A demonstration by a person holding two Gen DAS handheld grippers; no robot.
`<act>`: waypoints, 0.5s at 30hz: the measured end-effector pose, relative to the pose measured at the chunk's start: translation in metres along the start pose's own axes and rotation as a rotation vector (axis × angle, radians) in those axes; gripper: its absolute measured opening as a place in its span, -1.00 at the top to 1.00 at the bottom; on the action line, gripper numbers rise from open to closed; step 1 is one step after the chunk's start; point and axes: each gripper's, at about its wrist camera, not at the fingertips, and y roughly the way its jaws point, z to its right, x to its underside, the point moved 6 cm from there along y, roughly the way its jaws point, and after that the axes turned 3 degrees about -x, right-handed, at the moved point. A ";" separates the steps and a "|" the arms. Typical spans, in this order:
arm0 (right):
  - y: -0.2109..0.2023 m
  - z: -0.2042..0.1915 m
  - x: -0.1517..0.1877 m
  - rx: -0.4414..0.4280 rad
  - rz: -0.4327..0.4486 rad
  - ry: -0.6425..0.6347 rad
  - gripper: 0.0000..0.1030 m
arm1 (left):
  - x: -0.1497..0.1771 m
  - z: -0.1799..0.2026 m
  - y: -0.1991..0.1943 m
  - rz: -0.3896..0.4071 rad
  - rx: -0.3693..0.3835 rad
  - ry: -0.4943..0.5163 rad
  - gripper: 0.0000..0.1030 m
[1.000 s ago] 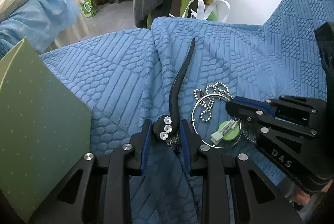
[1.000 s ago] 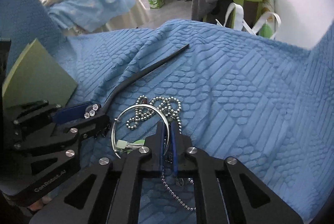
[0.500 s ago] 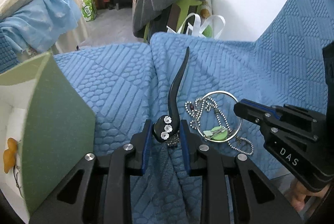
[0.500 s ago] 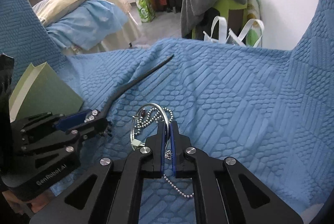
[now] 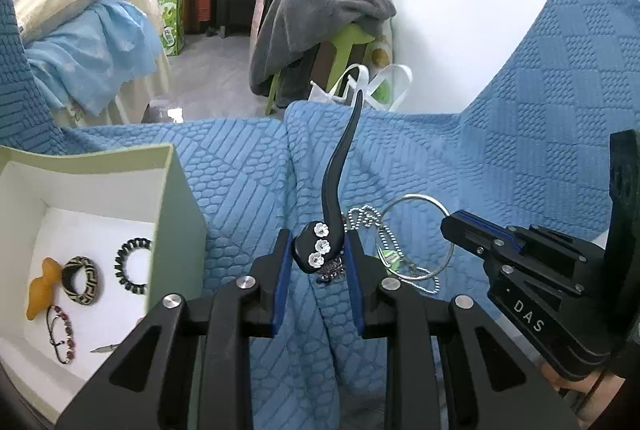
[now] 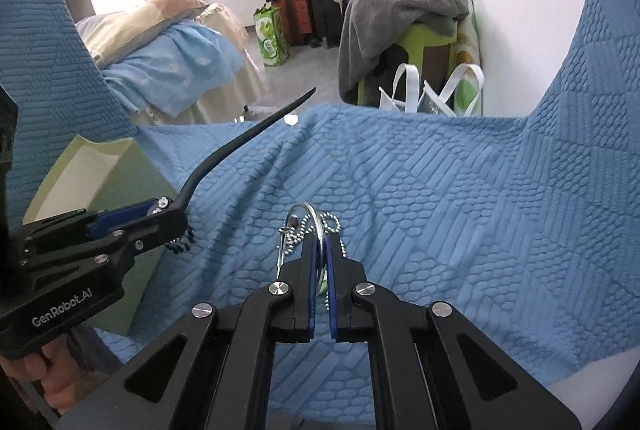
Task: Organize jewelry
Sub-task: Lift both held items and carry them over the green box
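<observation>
My left gripper (image 5: 318, 254) is shut on the head of a long black hair stick (image 5: 336, 173) with white flowers, held above the blue cloth (image 5: 460, 157); its tip points away. From the right wrist view the left gripper (image 6: 168, 213) and the hair stick (image 6: 240, 145) sit at the left. My right gripper (image 6: 320, 242) is shut on a silver ring (image 6: 316, 213) with a ball chain (image 6: 334, 220) hanging from it. The ring (image 5: 416, 195) and the right gripper (image 5: 452, 226) lie just right of the left fingers. A pale green box (image 5: 176, 222) stands open at the left.
Inside the box lie a patterned bangle (image 5: 82, 280), a black hair tie (image 5: 130, 266), an amber piece (image 5: 40, 290) and a beaded bracelet (image 5: 60, 334). Beyond the cloth are a bed (image 6: 168, 69), a grey blanket (image 5: 320, 9) on a green stool and a white bag (image 6: 424, 89).
Both grippers have risen off the cloth, the hair stick and the ring with its chain going up with them. The box's white inside has come into the left wrist view.
</observation>
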 end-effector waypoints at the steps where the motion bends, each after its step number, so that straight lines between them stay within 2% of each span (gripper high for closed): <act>1: -0.004 -0.002 -0.002 0.005 0.008 -0.002 0.95 | -0.001 0.000 -0.005 0.002 -0.001 0.002 0.49; 8: -0.041 -0.018 -0.024 0.027 0.057 -0.004 0.95 | -0.011 -0.009 -0.045 0.016 0.012 -0.021 0.49; 15: -0.088 -0.041 -0.054 0.024 0.124 -0.006 0.95 | -0.039 -0.024 -0.105 0.065 -0.001 -0.014 0.49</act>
